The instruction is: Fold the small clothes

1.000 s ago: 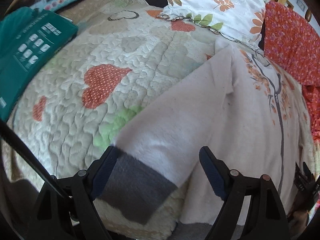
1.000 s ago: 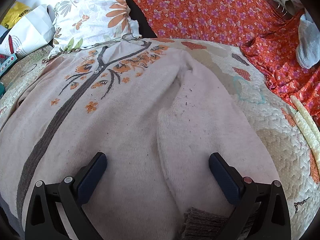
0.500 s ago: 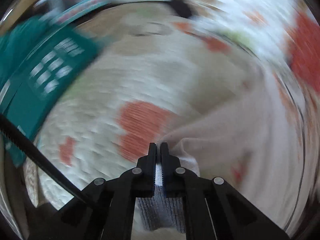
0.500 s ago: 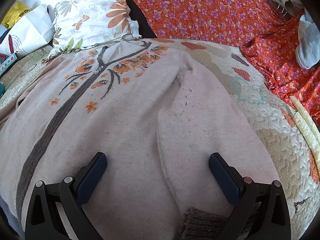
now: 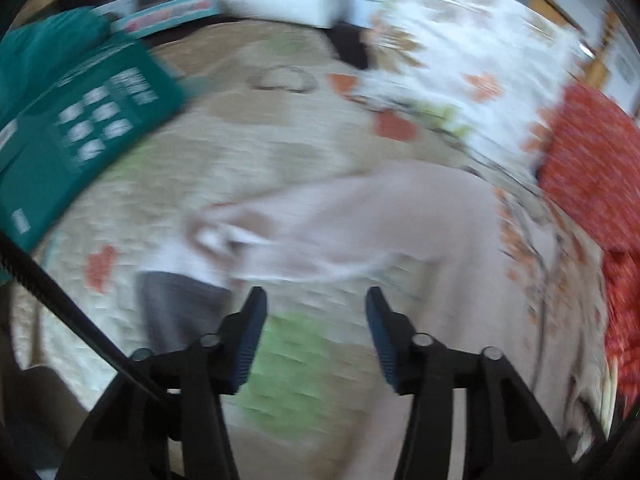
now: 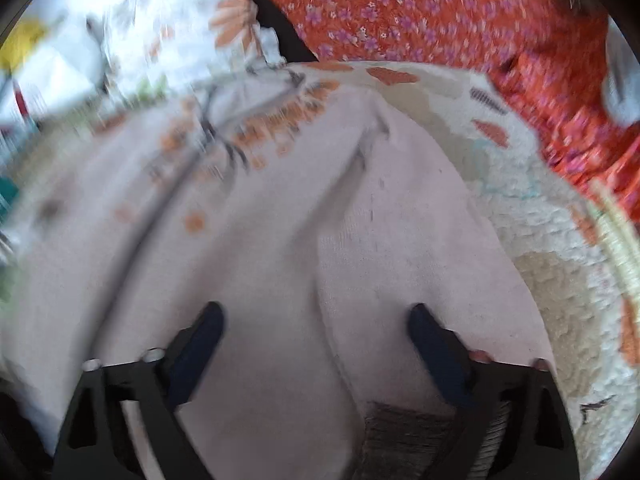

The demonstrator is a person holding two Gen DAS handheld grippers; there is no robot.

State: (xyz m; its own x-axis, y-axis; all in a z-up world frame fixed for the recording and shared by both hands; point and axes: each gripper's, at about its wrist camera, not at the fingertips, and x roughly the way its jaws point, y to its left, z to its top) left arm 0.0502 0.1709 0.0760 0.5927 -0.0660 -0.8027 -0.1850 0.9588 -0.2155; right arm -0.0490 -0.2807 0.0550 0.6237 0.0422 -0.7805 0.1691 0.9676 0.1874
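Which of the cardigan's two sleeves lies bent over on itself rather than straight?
The left gripper's sleeve: it is bent, its grey cuff lying loose on the quilt. The other sleeve lies straight.

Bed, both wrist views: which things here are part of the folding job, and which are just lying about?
Part of the job:
- pink sweater
- its grey-cuffed sleeve
- left tongs, just opening, nothing between them
- right tongs, open above the sweater

Lying about:
- quilt
- teal box
- floral pillow
- red floral cloth
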